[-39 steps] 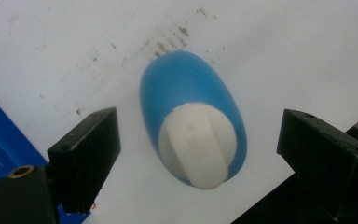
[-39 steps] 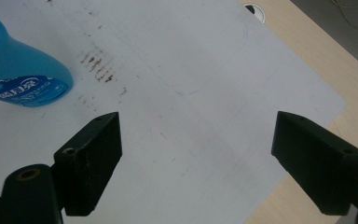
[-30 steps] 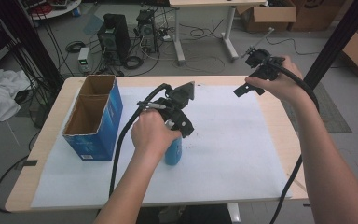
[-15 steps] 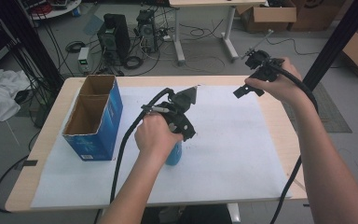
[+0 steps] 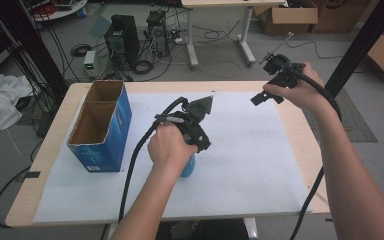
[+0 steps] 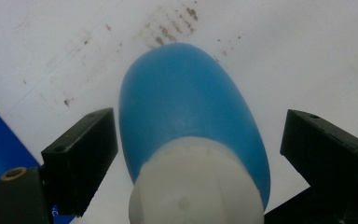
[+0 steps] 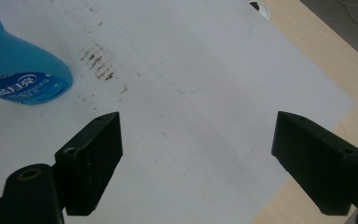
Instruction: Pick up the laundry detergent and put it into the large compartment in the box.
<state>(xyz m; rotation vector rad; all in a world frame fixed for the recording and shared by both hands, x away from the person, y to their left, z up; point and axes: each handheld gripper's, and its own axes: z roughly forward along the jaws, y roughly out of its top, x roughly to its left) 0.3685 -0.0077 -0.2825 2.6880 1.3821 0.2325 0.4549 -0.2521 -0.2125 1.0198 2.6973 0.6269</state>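
Note:
A blue bottle (image 5: 187,169) with a white cap (image 6: 196,186) stands upright on the white paper near the table's middle. My left gripper (image 5: 194,150) points down over it. In the left gripper view the bottle (image 6: 186,107) sits between the jaws of this gripper (image 6: 200,140). The jaws have just been opening, and a gap shows on each side, so the pads do not press. My right gripper (image 5: 264,97) is held up over the table's far right, open (image 7: 196,154) with nothing between its jaws. Its view shows the bottle (image 7: 18,70) at the upper left.
An open blue cardboard box (image 5: 122,117) stands at the table's left. A white paper sheet (image 5: 250,155) with brown smudges (image 7: 98,60) covers most of the wooden table (image 5: 302,130). Cables trail from both grippers toward the near edge.
The left hand has shifted a little above the bottle. The right hand has kept still.

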